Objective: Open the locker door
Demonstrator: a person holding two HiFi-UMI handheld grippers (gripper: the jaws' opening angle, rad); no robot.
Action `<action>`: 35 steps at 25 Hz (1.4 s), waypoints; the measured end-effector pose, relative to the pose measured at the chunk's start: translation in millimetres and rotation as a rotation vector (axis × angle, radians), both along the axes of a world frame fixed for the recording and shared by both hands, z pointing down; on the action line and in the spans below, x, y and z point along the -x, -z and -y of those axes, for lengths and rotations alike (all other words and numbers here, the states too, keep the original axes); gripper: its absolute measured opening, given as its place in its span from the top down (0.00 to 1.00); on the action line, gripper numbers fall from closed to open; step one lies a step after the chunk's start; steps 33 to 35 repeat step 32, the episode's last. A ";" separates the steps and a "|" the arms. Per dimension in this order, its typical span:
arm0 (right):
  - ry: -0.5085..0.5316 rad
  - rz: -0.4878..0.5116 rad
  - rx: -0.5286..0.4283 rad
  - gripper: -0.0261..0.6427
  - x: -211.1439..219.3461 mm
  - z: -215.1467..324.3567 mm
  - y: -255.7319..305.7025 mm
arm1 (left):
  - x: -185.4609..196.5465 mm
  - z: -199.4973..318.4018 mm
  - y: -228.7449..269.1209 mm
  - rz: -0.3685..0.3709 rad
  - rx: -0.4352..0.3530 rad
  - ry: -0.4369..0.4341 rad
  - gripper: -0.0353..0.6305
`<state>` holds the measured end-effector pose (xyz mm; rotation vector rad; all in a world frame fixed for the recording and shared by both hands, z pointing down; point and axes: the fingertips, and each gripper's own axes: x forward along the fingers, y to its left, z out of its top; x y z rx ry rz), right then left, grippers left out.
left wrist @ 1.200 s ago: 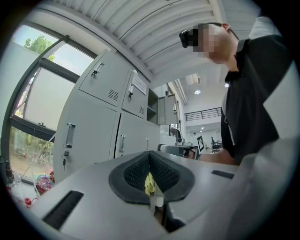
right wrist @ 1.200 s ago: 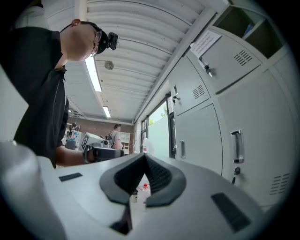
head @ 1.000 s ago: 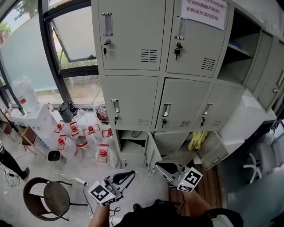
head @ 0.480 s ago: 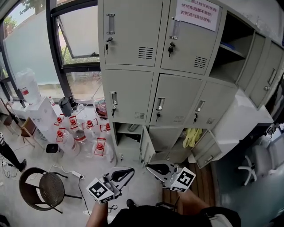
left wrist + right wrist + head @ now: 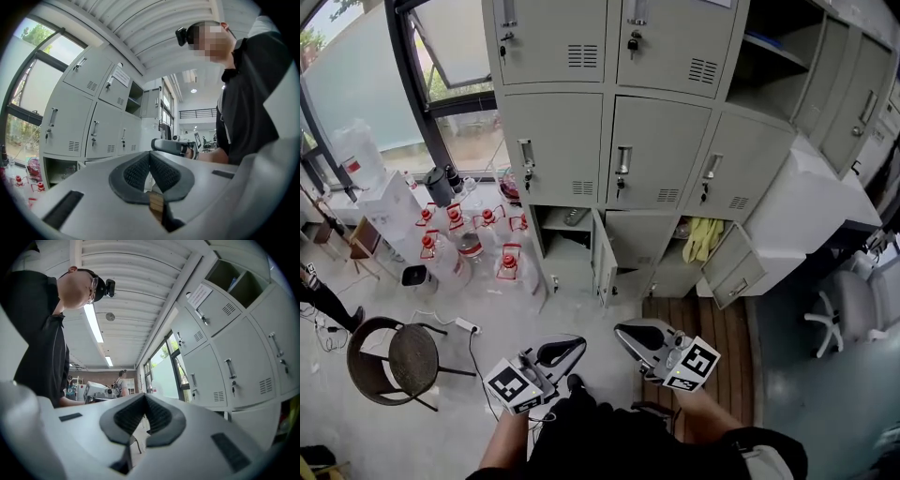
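Observation:
The grey lockers (image 5: 609, 141) fill the top of the head view, well beyond both grippers. The middle row has three closed doors with upright handles (image 5: 623, 159). In the bottom row one door (image 5: 602, 267) stands ajar and another (image 5: 736, 267) hangs open to the right. My left gripper (image 5: 567, 349) and right gripper (image 5: 628, 335) hover side by side over the floor, both shut with nothing between the jaws. The left gripper view has the lockers (image 5: 93, 126) on its left and the right gripper (image 5: 171, 146) beyond its own jaws. In the right gripper view the lockers (image 5: 225, 366) stand at the right.
Several red-capped water bottles (image 5: 469, 239) stand on the floor left of the lockers. A round stool (image 5: 403, 361) is at the lower left. A yellow cloth (image 5: 703, 239) lies in a bottom compartment. A white office chair (image 5: 853, 314) is at the right, a window (image 5: 356, 84) at the left.
In the head view the lockers have slid upward and look a little smaller, and more floor shows. Both grippers stay shut low in the picture, the right one slightly higher.

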<state>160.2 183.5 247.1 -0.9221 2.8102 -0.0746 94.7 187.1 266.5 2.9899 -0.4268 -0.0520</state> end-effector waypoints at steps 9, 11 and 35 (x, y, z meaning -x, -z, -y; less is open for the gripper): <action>-0.010 -0.001 -0.026 0.94 0.5 -19.1 4.2 | -4.8 -15.6 -3.6 0.044 -0.012 -0.033 0.93; -0.030 -0.013 -0.027 0.94 -3.7 -19.6 3.2 | -7.2 -16.1 -0.7 0.057 -0.076 -0.051 0.93; -0.175 -0.068 -0.046 0.94 51.0 -1.6 -17.6 | 47.7 0.9 -17.6 0.037 -0.062 -0.204 0.93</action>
